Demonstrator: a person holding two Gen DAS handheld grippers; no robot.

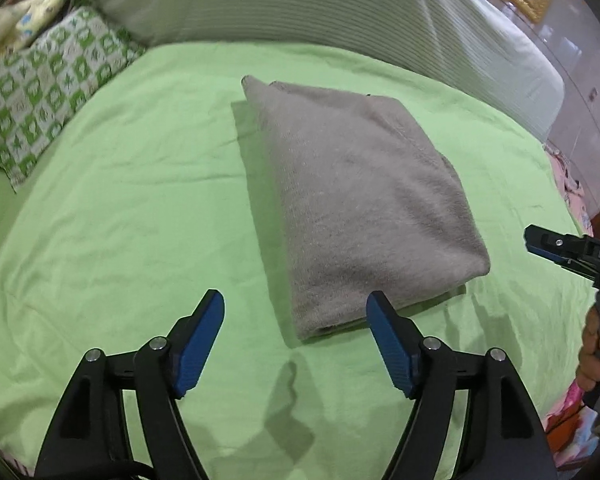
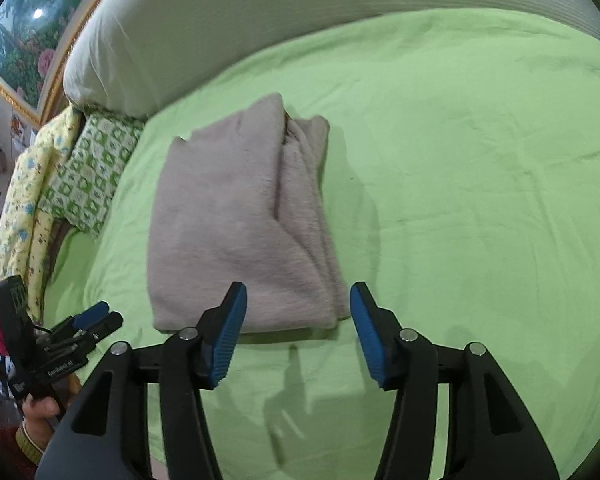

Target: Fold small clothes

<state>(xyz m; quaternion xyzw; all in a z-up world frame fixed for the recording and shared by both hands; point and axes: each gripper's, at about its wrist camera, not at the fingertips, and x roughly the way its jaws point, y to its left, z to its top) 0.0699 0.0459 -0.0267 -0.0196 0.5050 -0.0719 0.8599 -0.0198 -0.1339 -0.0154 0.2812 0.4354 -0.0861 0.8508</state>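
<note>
**Folded grey garment lies on the green bed, both grippers clear of it**

A light green sheet (image 1: 120,208) covers the bed, lightly creased. Along its far edge runs a long white ribbed bolster (image 1: 340,12), and in the corner lie a green-and-white patterned pillow (image 1: 48,84) and a yellow floral cloth (image 2: 24,200). A gilt-framed painting (image 2: 24,44) of flowers hangs on the wall behind.

The grey garment (image 1: 360,200) sits folded into a thick rectangle in the middle of the sheet, flat and untouched. The left gripper (image 1: 296,312) hangs above its near edge, blue pads wide apart with nothing between them. The right gripper (image 2: 298,300) is likewise spread and empty over the garment's near corner.

The right wrist view shows the layered folds along the garment's side, which the left wrist view hides. Each view catches the other gripper at its edge, with the person's hand (image 1: 596,344) on the handle.
</note>
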